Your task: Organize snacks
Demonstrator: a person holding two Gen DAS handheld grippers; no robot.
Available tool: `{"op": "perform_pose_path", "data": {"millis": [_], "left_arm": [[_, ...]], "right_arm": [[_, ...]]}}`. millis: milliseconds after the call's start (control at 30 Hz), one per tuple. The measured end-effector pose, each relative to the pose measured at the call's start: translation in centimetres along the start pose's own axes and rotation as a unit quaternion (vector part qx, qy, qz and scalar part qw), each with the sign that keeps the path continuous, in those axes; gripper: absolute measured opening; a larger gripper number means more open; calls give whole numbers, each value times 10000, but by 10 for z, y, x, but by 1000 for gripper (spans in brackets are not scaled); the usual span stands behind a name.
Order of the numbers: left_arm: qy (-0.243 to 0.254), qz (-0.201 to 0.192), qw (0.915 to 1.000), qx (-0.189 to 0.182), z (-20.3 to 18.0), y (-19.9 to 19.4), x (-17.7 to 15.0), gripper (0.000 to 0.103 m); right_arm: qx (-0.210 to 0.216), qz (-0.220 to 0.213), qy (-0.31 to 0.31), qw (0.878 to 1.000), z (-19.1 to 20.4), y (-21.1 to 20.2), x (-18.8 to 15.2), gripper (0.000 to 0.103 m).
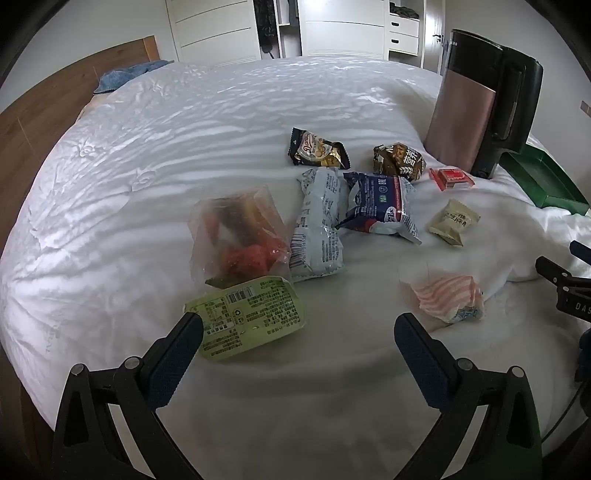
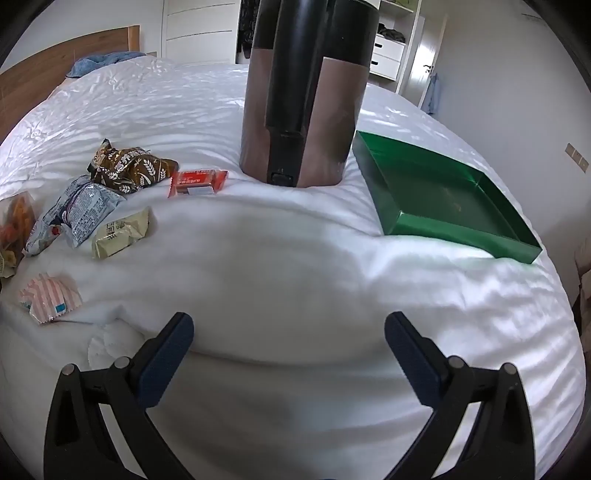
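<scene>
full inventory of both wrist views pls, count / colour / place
snack packets: nine, mixed colours, scattered on the bed left of the kettle
green packet: one, nearest the left tongs
red packet: one, by the kettle's base
pink-striped packet: one, nearest the bed's front edge
kettle: one, copper and black, upright on the bed
green tray: one, nothing in it, right of the kettle
bed cover: one, white
blue cloth: one, by the wooden headboard
wardrobe: white, behind the bed
left tongs: open, holding nothing
right tongs: open, holding nothing
</scene>
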State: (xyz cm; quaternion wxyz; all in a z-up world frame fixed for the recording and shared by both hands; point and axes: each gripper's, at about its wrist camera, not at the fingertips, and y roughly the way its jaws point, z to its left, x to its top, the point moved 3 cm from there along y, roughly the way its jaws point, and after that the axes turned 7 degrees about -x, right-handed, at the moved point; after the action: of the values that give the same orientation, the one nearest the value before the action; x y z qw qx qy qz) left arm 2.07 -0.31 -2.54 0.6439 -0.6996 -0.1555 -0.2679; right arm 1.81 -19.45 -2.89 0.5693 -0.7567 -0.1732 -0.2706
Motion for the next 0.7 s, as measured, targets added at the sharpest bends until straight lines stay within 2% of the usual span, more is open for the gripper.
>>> {"op": "perform_pose_path", "data": {"millis": [700], "left_arm": [[-22,115,9998,147,0,2,-1,102]], "right_arm": [[65,-33,75,9999,-5,-6,2,103]]}}
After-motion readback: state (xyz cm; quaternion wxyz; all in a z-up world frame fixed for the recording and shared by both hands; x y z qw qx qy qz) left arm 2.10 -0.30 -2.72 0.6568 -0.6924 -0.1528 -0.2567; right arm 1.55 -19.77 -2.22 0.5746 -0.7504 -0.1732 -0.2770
